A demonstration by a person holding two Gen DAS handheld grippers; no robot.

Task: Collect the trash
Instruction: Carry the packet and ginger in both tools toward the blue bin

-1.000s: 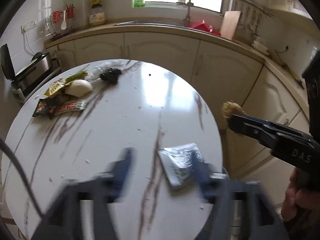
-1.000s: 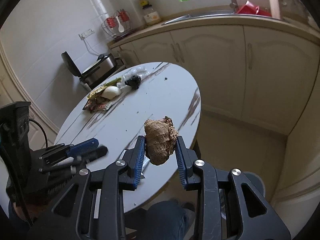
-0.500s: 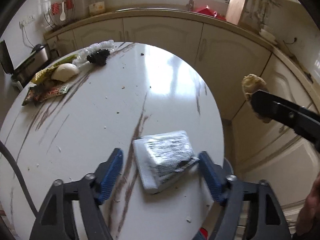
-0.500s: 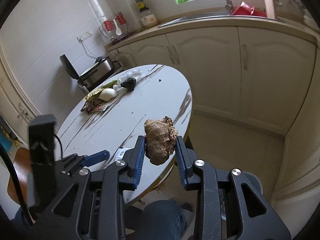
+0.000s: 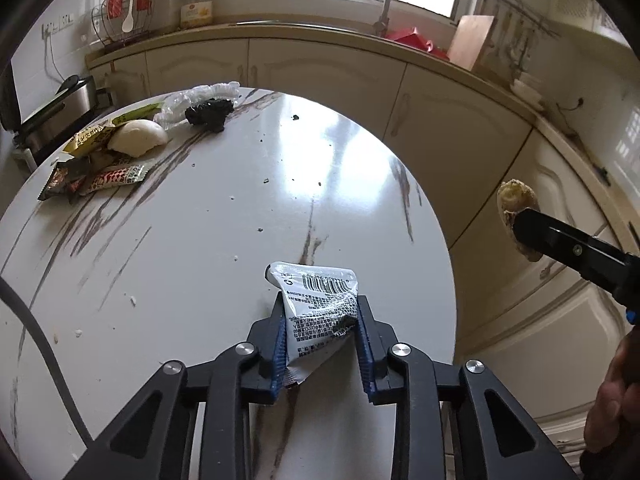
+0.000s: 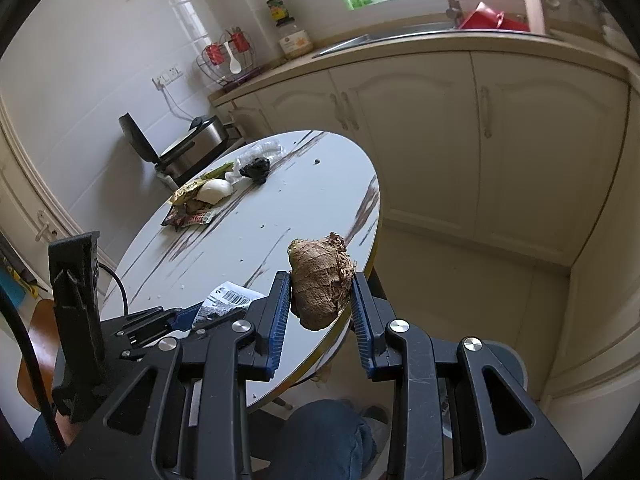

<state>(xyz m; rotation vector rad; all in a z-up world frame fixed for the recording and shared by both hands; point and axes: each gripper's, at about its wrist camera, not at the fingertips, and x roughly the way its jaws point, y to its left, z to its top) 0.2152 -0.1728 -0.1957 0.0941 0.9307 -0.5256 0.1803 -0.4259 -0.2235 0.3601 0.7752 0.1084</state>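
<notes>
A crumpled silver packet [image 5: 312, 284] with a barcode lies near the front edge of the round white marble table [image 5: 200, 240]. My left gripper [image 5: 320, 302] has its jaws closing on it, and the blue pads press its two sides. In the right wrist view the same packet [image 6: 230, 300] shows in the left gripper [image 6: 188, 316]. My right gripper [image 6: 319, 286] is shut on a brown wrinkled lump [image 6: 316, 268], held in the air off the table's right edge. The left wrist view shows that lump [image 5: 516, 196] too.
At the table's far left lie snack wrappers [image 5: 100, 172], a white rounded piece [image 5: 138, 138], a black lump [image 5: 210, 114] and clear plastic [image 5: 200, 94]. Crumbs dot the top. Cream cabinets [image 5: 460, 128] curve behind. A grill [image 5: 52, 116] stands left. A knee in jeans [image 6: 320, 440] is below.
My left gripper came down over the silver packet and its jaws narrowed from wide apart to pressing on it. The right gripper kept still with the brown lump.
</notes>
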